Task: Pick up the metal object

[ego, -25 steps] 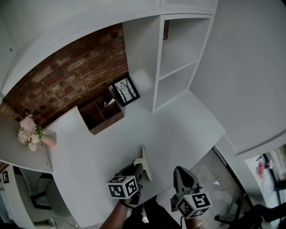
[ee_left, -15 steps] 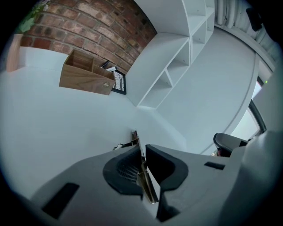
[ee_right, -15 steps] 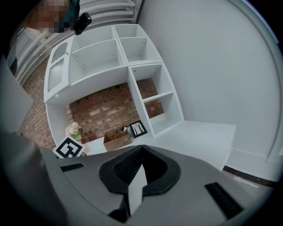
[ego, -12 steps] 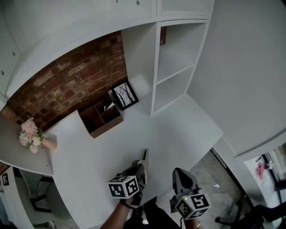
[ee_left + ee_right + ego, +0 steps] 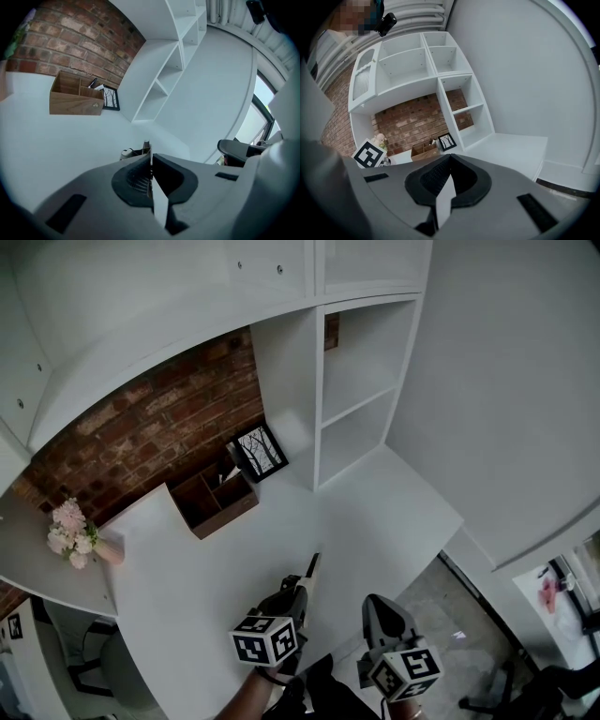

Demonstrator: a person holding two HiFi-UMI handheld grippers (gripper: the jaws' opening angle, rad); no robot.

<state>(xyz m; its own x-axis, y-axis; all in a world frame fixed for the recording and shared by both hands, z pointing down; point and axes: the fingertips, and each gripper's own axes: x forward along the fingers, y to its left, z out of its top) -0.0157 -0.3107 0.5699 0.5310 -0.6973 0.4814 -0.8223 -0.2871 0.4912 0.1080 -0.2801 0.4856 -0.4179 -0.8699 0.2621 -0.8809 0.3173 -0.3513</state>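
**Head view, left gripper view: plate clamped, lift just starting**

Finds the left gripper (image 5: 298,589) low over the near part of the white worktop (image 5: 197,568), jaws having just been closing, now pressed tight on a thin, pale, flat metal plate (image 5: 311,573). Confirms it in the left gripper view: both dark pads squeezed against a narrow upright sliver, no gap either side. Holds the metal plate on edge, its free end sticking out past the jaw tips towards the back of the worktop.

Puts the step at the very start of the lift: grip made, plate seemingly raised off the worktop. Calls next for a steady, straight rise with no roll of the wrist; so thin a piece, gripped near one end, could pivot or slide out.

Leaves the right gripper (image 5: 375,606) idle just beside, jaws together on nothing, pointing out over the worktop's near corner.

Sets the brown wooden desk organiser (image 5: 211,498) and the small black-framed picture of bare trees (image 5: 258,451) well apart, back by the brick wall.

Cannot give the plate's full outline: only its edge showing, its rear part buried between the jaws. Cannot confirm daylight beneath it from any view. Cannot name a small rounded pale-and-dark bit beside the sliver in the left gripper view.
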